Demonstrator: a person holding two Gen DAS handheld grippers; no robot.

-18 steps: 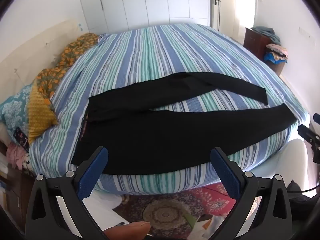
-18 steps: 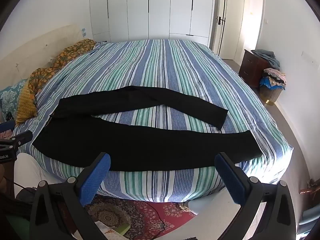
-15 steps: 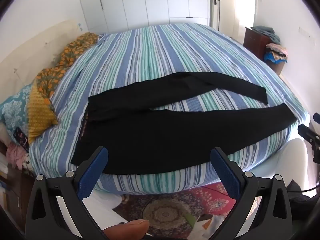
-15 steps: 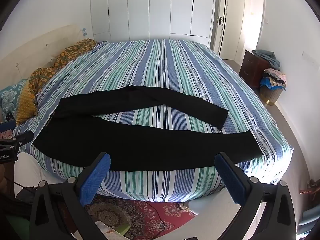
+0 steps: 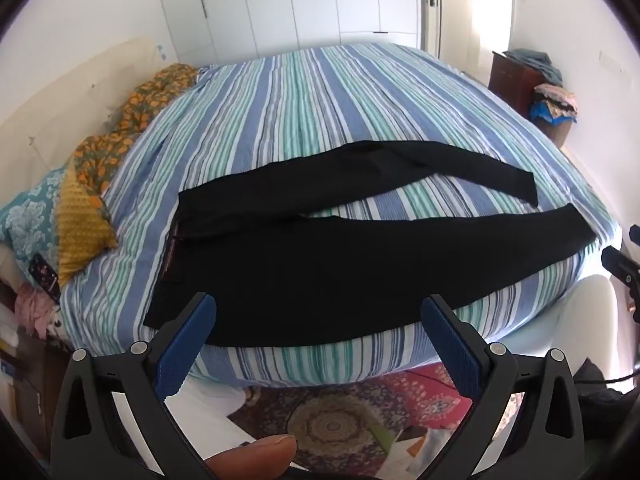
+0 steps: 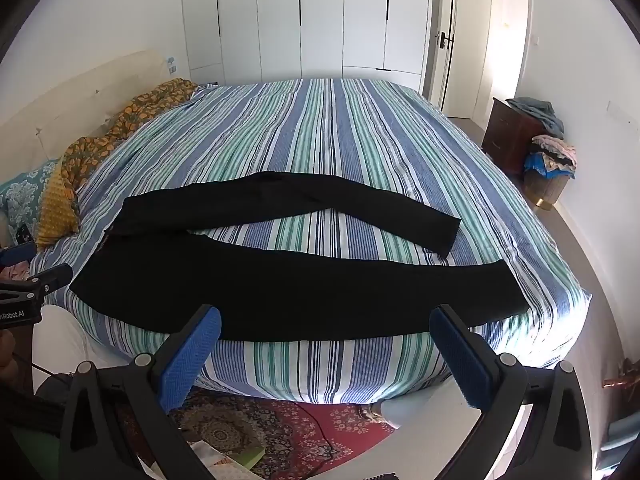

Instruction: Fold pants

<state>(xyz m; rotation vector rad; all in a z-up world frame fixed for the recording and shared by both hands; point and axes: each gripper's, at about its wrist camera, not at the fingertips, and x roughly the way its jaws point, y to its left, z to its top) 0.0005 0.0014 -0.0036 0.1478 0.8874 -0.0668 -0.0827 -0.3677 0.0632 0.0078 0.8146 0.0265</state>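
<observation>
Black pants (image 5: 340, 264) lie spread flat on the striped bed (image 5: 320, 92), waist at the left, the two legs splayed apart towards the right. The near leg runs along the bed's front edge; the far leg angles back. They also show in the right wrist view (image 6: 280, 288). My left gripper (image 5: 318, 320) is open and empty, held off the bed's front edge near the waist end. My right gripper (image 6: 326, 332) is open and empty, off the front edge near the middle of the near leg.
Patterned pillows (image 5: 84, 216) and an orange blanket (image 5: 132, 120) lie at the bed's left. A red patterned rug (image 6: 280, 432) covers the floor below. A dark dresser (image 6: 512, 136) and a laundry basket (image 6: 550, 168) stand at the right wall. White wardrobes (image 6: 300, 20) line the back.
</observation>
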